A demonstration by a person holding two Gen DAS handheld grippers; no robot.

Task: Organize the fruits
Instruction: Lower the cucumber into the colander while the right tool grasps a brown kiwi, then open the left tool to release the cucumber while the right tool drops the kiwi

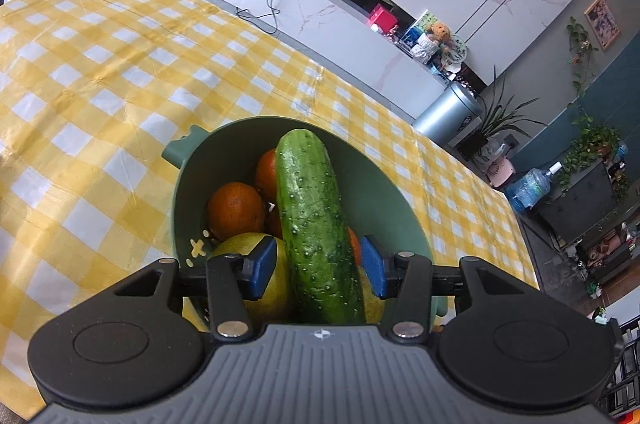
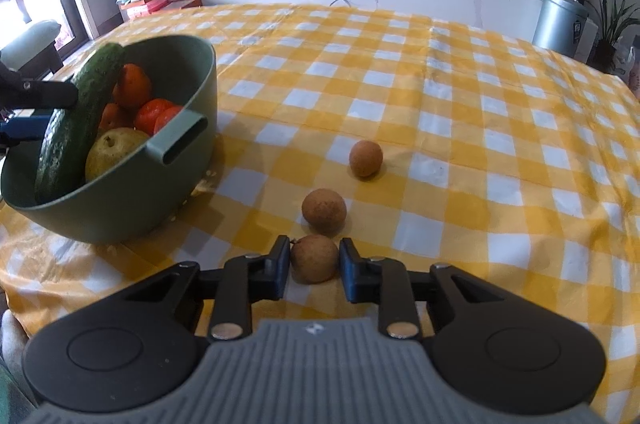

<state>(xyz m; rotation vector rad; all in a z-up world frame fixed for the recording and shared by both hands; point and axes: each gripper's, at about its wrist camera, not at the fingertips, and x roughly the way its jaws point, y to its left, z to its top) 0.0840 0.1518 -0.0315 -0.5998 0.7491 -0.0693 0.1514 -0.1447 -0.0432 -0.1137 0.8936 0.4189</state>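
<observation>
Cucumber (image 1: 312, 224) leans across bowl (image 1: 404, 200) fruit.

Cucumber (image 1: 314, 224) glossy, bumpy; bowl (image 2: 132, 200) matt green plastic; tablecloth (image 2: 440, 112) creased checked cloth.

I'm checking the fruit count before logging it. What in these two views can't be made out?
- Left wrist view: the long green cucumber and the left claw cover part of the green plastic bowl, so the oranges can't be counted.
- Right wrist view: the bowl's near wall hides its bottom.
- Right wrist view: whether the right claw pads press the nearest small brown round fruit is not visible.
</observation>
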